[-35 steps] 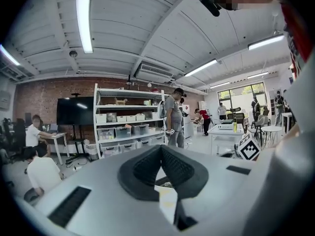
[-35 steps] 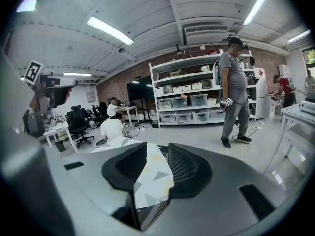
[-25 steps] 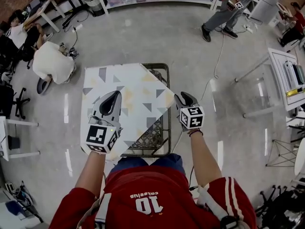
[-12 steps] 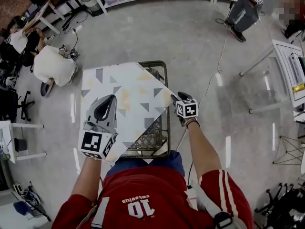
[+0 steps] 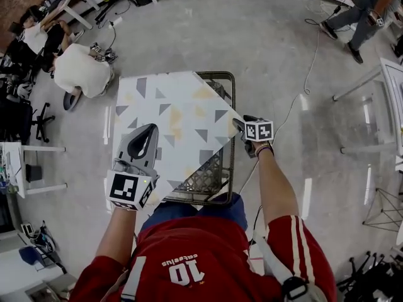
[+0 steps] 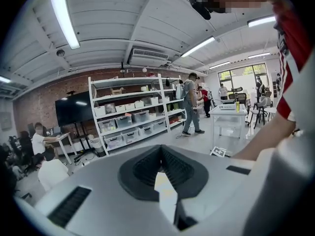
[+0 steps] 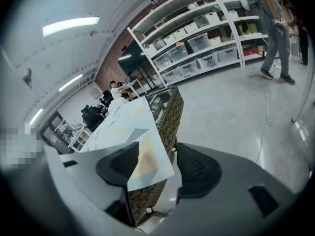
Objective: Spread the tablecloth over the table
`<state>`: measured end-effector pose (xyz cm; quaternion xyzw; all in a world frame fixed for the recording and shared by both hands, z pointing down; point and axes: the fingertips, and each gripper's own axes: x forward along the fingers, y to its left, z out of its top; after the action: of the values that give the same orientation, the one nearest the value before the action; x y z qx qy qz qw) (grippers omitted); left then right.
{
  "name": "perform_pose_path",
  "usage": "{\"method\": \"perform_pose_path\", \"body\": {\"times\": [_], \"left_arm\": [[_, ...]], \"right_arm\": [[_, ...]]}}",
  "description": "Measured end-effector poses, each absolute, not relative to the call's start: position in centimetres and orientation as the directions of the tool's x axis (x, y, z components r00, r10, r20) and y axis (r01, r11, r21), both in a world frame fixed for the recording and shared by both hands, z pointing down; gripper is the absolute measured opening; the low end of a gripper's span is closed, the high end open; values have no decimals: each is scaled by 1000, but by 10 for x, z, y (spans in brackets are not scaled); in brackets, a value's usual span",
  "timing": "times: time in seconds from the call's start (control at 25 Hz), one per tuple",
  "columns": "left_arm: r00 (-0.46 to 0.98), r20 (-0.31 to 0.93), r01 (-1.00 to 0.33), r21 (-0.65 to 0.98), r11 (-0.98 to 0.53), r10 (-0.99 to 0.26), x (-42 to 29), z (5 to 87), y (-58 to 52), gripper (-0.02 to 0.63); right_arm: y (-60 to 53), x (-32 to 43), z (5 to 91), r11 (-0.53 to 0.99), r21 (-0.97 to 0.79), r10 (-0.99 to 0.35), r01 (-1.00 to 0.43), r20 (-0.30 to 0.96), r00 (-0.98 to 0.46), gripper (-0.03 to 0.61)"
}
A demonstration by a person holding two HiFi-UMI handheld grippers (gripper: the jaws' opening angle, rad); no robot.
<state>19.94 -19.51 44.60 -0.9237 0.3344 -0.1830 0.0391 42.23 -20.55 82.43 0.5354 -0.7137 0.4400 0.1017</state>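
Observation:
A white tablecloth (image 5: 170, 118) with grey and yellow triangles lies skewed over the wicker table (image 5: 230, 106), leaving the right side bare. My left gripper (image 5: 149, 128) hovers over the cloth's near left part. In the left gripper view the left gripper (image 6: 160, 154) is shut on a strip of the cloth (image 6: 165, 186). My right gripper (image 5: 243, 123) is low at the cloth's right corner. In the right gripper view the right gripper (image 7: 157, 166) has just been opening. The cloth corner (image 7: 142, 161) hangs loose between its pads, against the left one.
A seated person in white (image 5: 79, 74) is on the floor side at upper left, a small white table (image 5: 19, 168) at far left. A cable (image 5: 296, 99) runs across the floor on the right. Another person (image 5: 362, 11) walks at upper right, near shelving.
My right gripper has sunk beside the table's right edge and looks smaller in the head view. The cloth's right corner has come down with it. My left gripper has hardly moved.

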Motion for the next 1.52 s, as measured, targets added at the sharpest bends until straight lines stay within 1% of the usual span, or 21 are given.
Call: {"method": "perform_pose_path", "body": {"times": [0.12,0.28,0.32,0.36,0.44,0.48,0.56,0.64,0.84,1.04,1.52], "left_arm": [[708,318,-605,-190,-774,-631,201,450,-198,6],[698,329,-612,-187,-769,-636,201,453,-203,6],[695,332,-614,-187,-767,-638,201,454,-204,6],[694,333,-615,-187,-766,-638,202,455,-204,6],[695,329,-615,-188,-765,-639,203,454,-205,6],[696,326,-616,-188,-765,-640,204,453,-206,6],[698,318,-618,-186,-764,-642,205,451,-208,6],[701,311,-618,-183,-765,-641,206,448,-208,6],[715,297,-607,-186,-773,-633,209,440,-203,7],[709,297,-613,-188,-767,-640,201,438,-198,6],[699,259,-638,-195,-745,-666,167,420,-196,6]], "right_arm": [[-205,420,835,30,-554,-643,-832,626,-440,236],[-207,406,835,137,-568,-560,-812,631,-536,230],[-207,404,833,166,-553,-544,-817,639,-543,214],[-208,403,831,186,-539,-535,-821,645,-545,183],[-211,405,825,206,-523,-529,-827,652,-543,99],[-212,405,822,215,-518,-525,-828,654,-545,71],[-213,401,816,235,-512,-516,-826,655,-553,36],[-213,399,810,244,-509,-519,-825,650,-555,18],[-211,398,799,218,-480,-562,-850,650,-511,15],[-208,398,794,183,-495,-598,-850,630,-495,15],[-195,396,772,172,-459,-611,-872,644,-460,14]]}}
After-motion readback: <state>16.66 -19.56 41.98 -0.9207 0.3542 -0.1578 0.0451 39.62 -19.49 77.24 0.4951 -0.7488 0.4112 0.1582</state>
